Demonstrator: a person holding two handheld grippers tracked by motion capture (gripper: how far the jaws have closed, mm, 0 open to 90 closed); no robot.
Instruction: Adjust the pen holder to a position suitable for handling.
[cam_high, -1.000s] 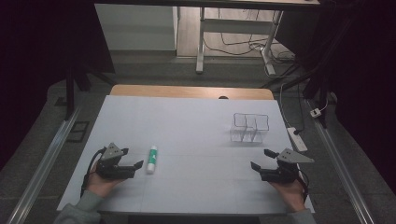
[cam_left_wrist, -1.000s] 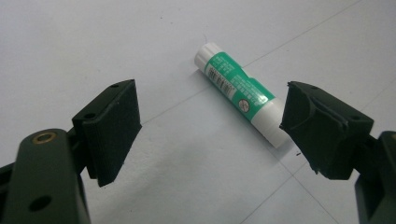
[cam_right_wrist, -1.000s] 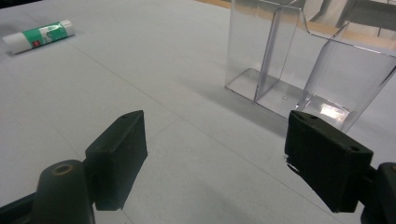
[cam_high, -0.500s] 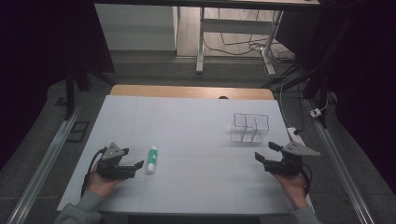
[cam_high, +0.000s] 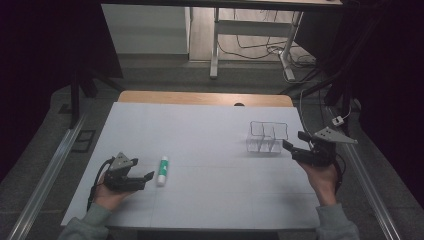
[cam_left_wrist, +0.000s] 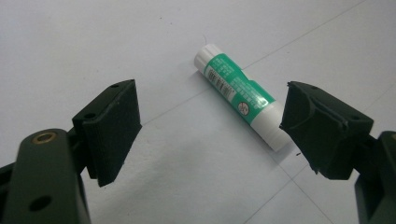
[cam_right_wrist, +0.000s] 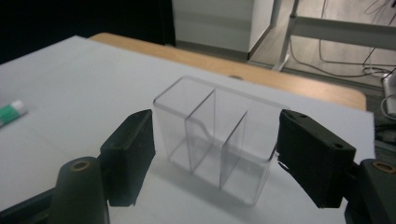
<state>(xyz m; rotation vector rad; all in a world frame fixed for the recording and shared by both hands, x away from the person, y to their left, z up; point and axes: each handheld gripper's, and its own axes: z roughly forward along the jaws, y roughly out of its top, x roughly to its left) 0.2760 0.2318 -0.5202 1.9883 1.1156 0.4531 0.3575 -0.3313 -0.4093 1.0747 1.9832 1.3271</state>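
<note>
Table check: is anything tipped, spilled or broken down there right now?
Nothing stands out. The glue stick lies flat on the white table, capped and whole. The clear divided holder stands upright, with no crack or spill that I can see.

Since the earlier frames I have lifted the right gripper (cam_high: 289, 146) off the surface (cam_high: 210, 130) and carried it toward the clear divided holder (cam_high: 267, 136), so it now hangs just beside the holder's near end. Its jaws have just been closing slightly. They remain wide apart, the fingers (cam_right_wrist: 128, 154) framing the holder without touching it.
</note>
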